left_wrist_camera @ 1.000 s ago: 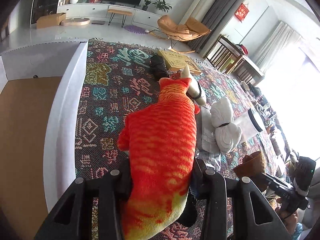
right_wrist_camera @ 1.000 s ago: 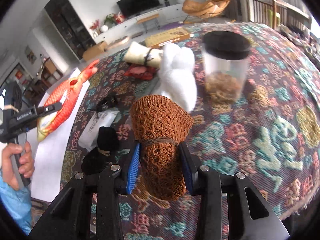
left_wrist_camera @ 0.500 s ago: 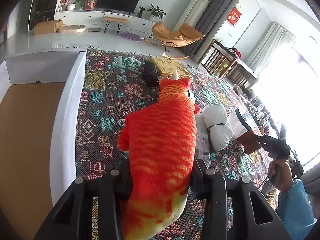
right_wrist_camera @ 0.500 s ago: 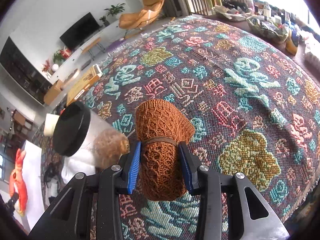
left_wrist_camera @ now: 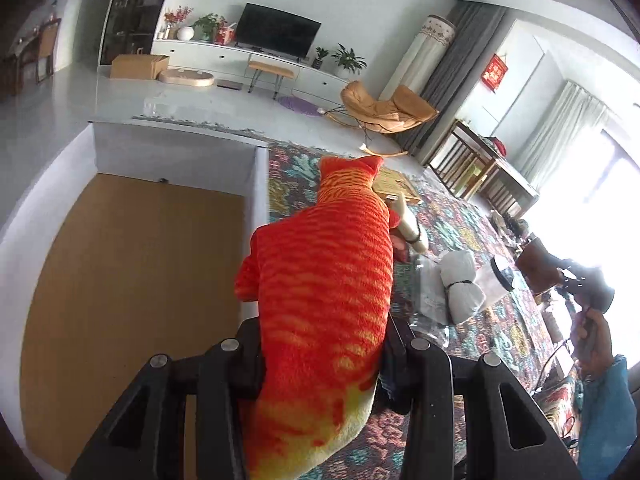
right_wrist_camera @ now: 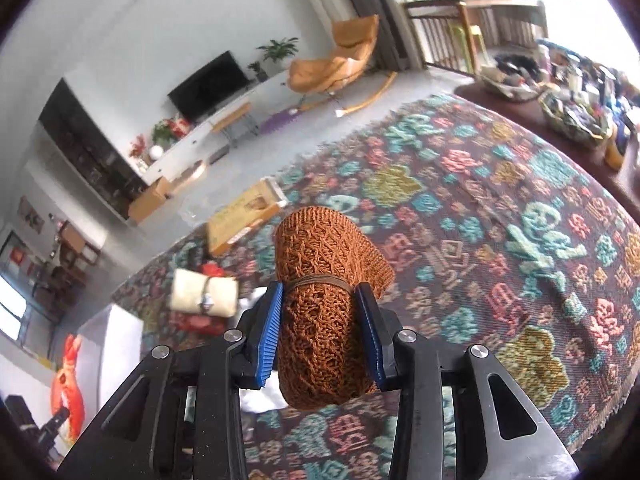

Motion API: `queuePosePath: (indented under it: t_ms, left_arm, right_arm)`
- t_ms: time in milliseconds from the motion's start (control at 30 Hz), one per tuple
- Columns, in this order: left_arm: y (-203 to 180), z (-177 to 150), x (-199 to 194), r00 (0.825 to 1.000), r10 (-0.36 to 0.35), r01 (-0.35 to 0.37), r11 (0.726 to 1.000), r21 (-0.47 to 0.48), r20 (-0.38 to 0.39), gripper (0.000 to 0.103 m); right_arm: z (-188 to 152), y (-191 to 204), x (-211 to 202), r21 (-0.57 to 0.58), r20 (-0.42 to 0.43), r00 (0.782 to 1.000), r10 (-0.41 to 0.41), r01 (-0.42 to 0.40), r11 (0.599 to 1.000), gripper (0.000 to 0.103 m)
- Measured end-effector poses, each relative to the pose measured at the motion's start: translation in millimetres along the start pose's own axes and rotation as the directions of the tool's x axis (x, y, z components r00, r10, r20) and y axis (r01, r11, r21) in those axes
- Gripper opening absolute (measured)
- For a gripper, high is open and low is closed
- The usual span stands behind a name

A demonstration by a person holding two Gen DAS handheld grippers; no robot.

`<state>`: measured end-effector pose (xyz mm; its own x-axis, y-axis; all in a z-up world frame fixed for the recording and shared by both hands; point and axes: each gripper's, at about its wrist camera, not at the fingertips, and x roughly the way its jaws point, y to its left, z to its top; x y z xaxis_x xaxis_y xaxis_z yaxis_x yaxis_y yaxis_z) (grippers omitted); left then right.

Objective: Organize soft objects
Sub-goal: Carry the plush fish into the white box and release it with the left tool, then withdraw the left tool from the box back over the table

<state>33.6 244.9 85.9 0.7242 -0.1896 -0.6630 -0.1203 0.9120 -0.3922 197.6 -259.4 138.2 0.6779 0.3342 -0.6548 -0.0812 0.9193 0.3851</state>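
1. Looking through the left wrist view first: the left gripper (left_wrist_camera: 320, 354) is clamped on a plush fish (left_wrist_camera: 324, 280), orange-red with a yellow belly, pinched at the thick lower body. The fish hangs in the air over the edge where the white box (left_wrist_camera: 256, 200) with the brown floor meets the patterned tablecloth (left_wrist_camera: 460, 240).
2. My guess is it's light and squishy, so the jaws sink in and it won't slip easily, but the long tail end could flop. The middle of the body, where it's held now, looks like the sensible spot.
3. Hard to see here: the fish blocks most of the table behind it. A white rolled cloth (left_wrist_camera: 462, 286) and a jar (left_wrist_camera: 494, 280) peek out on the right, and the window glare washes out the far side, where a hand holds the other tool.
4. Right wrist view: the right gripper (right_wrist_camera: 322, 328) squeezes a brown knitted roll (right_wrist_camera: 326, 304) between its blue pads (right_wrist_camera: 270, 332), right at the band tied around it, lifted above the tablecloth.
5. Soft and stretchy by the look of it, barely any weight. Gripping at the band keeps it from unrolling.
6. The picture is blurry. A cream roll (right_wrist_camera: 204, 294) and something red beside it are smeared, and the roll hides whatever's directly below.
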Motion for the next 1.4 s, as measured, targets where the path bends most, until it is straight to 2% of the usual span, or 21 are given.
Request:
queuePosePath:
  t_ms: [67, 100, 167, 200, 300, 333, 367, 400, 433, 467, 533, 567, 667, 767, 800, 933, 1000, 1100, 1167, 1267, 1400]
  left_arm:
    - [24, -6, -12, 0.998, 0.066, -0.066, 0.998, -0.017, 0.006, 0.042]
    - [36, -10, -17, 0.995, 0.099, -0.099, 0.995, -0.03, 0.005, 0.042]
    - [61, -20, -26, 0.987, 0.159, -0.159, 0.985, -0.062, -0.001, 0.042]
    - [72, -25, -30, 0.981, 0.192, -0.192, 0.978, -0.076, -0.006, 0.044]
    - [96, -40, -38, 0.947, 0.321, -0.322, 0.942, -0.095, -0.022, 0.069]
    - [103, -43, -40, 0.936, 0.35, -0.35, 0.931, -0.103, -0.02, 0.081]
    - [109, -47, -43, 0.929, 0.369, -0.368, 0.922, -0.117, -0.012, 0.09]
    - [113, -49, -46, 0.924, 0.382, -0.379, 0.916, -0.133, -0.004, 0.092]
    - [117, -51, -49, 0.921, 0.389, -0.385, 0.911, -0.151, 0.003, 0.093]
    - [121, -53, -51, 0.921, 0.39, -0.383, 0.908, -0.168, 0.009, 0.093]
    - [125, -55, -55, 0.925, 0.38, -0.369, 0.909, -0.193, 0.022, 0.093]
    - [125, -56, -57, 0.929, 0.369, -0.356, 0.914, -0.194, 0.031, 0.093]
    - [108, -58, -56, 0.939, 0.338, -0.325, 0.933, -0.155, 0.068, 0.094]
    - [84, -62, -47, 0.958, 0.273, -0.262, 0.957, -0.127, 0.082, 0.094]
    - [71, -61, -41, 0.967, 0.241, -0.231, 0.966, -0.121, 0.082, 0.094]
    - [12, -63, -24, 0.991, 0.114, -0.112, 0.993, -0.037, 0.065, 0.094]
    - [-21, -70, -15, 0.997, 0.06, -0.061, 0.998, 0.033, 0.04, 0.094]
    - [-68, -87, 0, 0.999, -0.024, 0.027, 0.992, 0.126, -0.025, 0.094]
    - [-96, -102, 18, 0.994, -0.062, 0.077, 0.981, 0.179, -0.087, 0.097]
    - [-124, -128, 62, 0.986, -0.023, 0.066, 0.964, 0.259, -0.168, 0.097]
    - [-114, -157, 126, 0.962, 0.108, -0.032, 0.956, 0.293, -0.25, 0.097]
  right_arm:
    - [-17, 56, 2, -0.044, -0.036, 0.993, 0.114, -0.115, 0.992, 0.039]
    - [-28, 86, 4, -0.065, -0.063, 0.983, 0.175, -0.179, 0.982, 0.039]
    - [-55, 147, 10, -0.097, -0.131, 0.948, 0.291, -0.304, 0.948, 0.039]
    - [-71, 178, 14, -0.107, -0.168, 0.923, 0.345, -0.365, 0.925, 0.039]
    - [-121, 261, 27, -0.14, -0.267, 0.85, 0.455, -0.501, 0.854, 0.039]
    - [-137, 283, 32, -0.141, -0.292, 0.824, 0.486, -0.539, 0.83, 0.041]
    - [-151, 301, 40, -0.132, -0.311, 0.799, 0.515, -0.573, 0.809, 0.045]
    - [-163, 316, 49, -0.111, -0.331, 0.774, 0.54, -0.6, 0.792, 0.051]
    - [-173, 326, 60, -0.082, -0.352, 0.754, 0.555, -0.615, 0.784, 0.069]
    - [-181, 331, 69, -0.061, -0.364, 0.746, 0.557, -0.616, 0.785, 0.073]
    - [-191, 328, 79, -0.057, -0.364, 0.759, 0.54, -0.597, 0.8, 0.073]
    - [-193, 317, 81, -0.07, -0.349, 0.777, 0.523, -0.579, 0.813, 0.073]
    - [-204, 278, 79, -0.204, -0.285, 0.886, 0.365, -0.429, 0.88, 0.074]
    - [-231, 240, 90, -0.347, -0.282, 0.945, 0.168, -0.264, 0.9, 0.077]
    - [-243, 230, 98, -0.395, -0.277, 0.956, 0.093, -0.202, 0.896, 0.077]
    - [-277, 199, 135, -0.496, -0.301, 0.951, -0.077, -0.087, 0.864, 0.075]
    - [-276, 179, 135, -0.514, -0.193, 0.967, -0.169, 0.047, 0.856, 0.075]
    - [-248, 130, 126, -0.348, -0.145, 0.971, -0.188, 0.128, 0.929, 0.075]
    - [-234, 109, 115, -0.292, -0.152, 0.978, -0.141, 0.092, 0.952, 0.075]
    - [-238, 95, 89, -0.344, -0.131, 0.982, -0.134, 0.082, 0.936, 0.075]
    - [-263, 68, 80, -0.362, -0.124, 0.962, -0.243, 0.184, 0.914, 0.078]
